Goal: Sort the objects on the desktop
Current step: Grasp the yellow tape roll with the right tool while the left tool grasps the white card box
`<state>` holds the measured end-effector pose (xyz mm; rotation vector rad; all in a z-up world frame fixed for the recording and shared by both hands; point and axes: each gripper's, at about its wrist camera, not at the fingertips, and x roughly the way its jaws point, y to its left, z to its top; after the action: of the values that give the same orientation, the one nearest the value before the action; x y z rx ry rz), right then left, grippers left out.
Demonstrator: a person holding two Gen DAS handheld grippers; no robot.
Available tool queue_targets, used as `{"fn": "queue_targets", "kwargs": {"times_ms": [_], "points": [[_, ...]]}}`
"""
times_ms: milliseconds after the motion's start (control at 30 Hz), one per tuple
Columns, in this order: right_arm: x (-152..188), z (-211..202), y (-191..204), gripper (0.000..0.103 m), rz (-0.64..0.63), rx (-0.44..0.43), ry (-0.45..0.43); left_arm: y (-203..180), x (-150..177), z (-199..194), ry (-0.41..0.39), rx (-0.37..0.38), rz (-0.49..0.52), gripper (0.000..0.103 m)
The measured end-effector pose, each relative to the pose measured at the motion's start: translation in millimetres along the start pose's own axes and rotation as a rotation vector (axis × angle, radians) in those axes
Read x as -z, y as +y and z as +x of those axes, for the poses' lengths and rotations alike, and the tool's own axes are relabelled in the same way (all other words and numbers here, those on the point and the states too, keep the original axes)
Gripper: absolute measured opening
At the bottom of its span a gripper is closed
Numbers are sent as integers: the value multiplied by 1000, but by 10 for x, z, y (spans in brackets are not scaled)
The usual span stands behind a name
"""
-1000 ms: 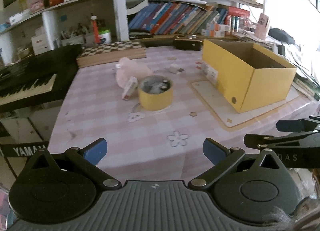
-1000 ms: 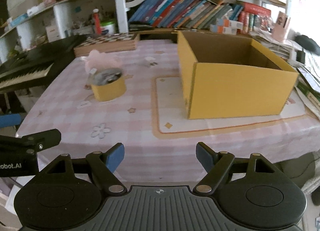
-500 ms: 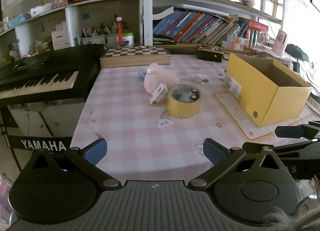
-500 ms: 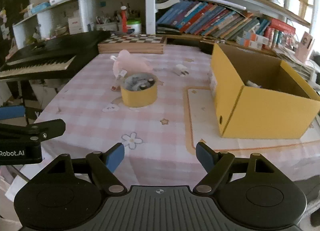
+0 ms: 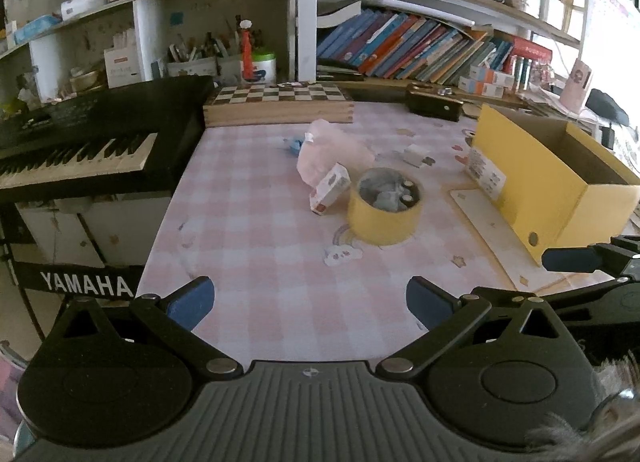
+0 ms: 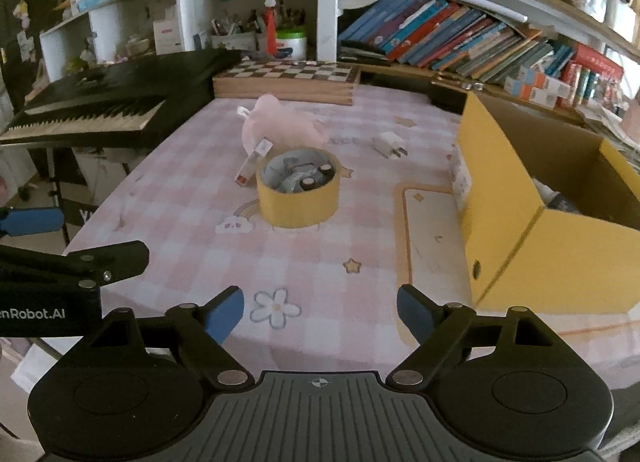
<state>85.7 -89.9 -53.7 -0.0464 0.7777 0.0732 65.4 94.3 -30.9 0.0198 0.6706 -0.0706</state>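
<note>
A yellow tape roll [image 5: 384,207] [image 6: 298,191] with small items inside stands mid-table. Against it leans a small white box [image 5: 330,189] [image 6: 254,161], and a pink soft pouch [image 5: 332,149] [image 6: 280,123] lies behind. A white charger plug [image 5: 416,155] [image 6: 390,145] lies farther right. The open yellow cardboard box [image 5: 556,181] [image 6: 560,221] stands at the right on a mat. My left gripper [image 5: 310,302] hovers open over the near table edge, nothing between its fingers. My right gripper [image 6: 320,310] is beside it, its jaws opening, holding nothing.
A black keyboard [image 5: 80,149] [image 6: 104,101] flanks the table's left side. A wooden chessboard box [image 5: 278,103] [image 6: 286,79] sits at the back edge, with a dark case [image 5: 434,103] to its right. Shelves of books [image 6: 460,41] rise behind.
Both grippers have drawn back and swung left, so the tape roll and yellow box look farther off and the keyboard has come into view. The right jaws have widened a little.
</note>
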Motion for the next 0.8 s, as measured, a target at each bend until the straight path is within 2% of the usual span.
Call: {"fn": "queue_targets", "kwargs": {"times_ms": [367, 800], "points": [[-322, 483, -99, 88, -33, -59, 54, 54, -280, 432, 35, -48, -35, 103], [-617, 1064, -131, 98, -105, -98, 87, 135, -528, 798, 67, -131, -87, 103]]}}
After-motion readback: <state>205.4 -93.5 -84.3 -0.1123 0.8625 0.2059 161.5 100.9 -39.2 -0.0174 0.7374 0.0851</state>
